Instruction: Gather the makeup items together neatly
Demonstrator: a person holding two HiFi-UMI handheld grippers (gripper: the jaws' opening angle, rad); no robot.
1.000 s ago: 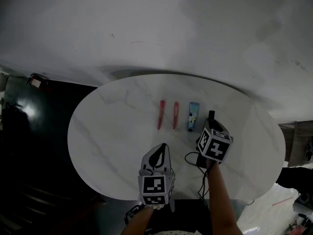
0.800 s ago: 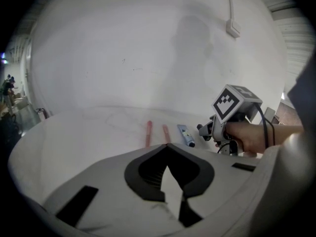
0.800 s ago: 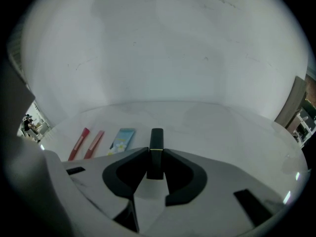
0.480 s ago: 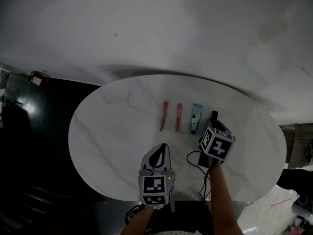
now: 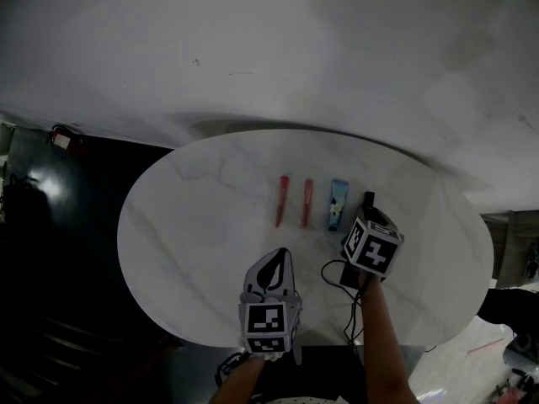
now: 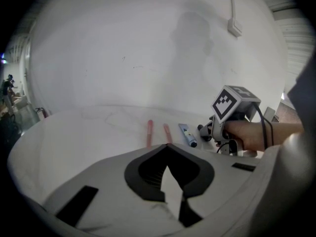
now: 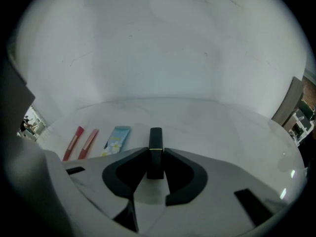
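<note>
Nearest, over the near edge of the oval white marble surface, the left hand-held gripper has its jaw tips together on nothing, plain only in its own view. Further right, the right hand-held gripper clamps a black lipstick tube with a gold band; the head view shows only the tube's dark tip. Leftward lie a pale blue flower-printed tube, a slim red stick and a second red stick, parallel and apart.
</note>
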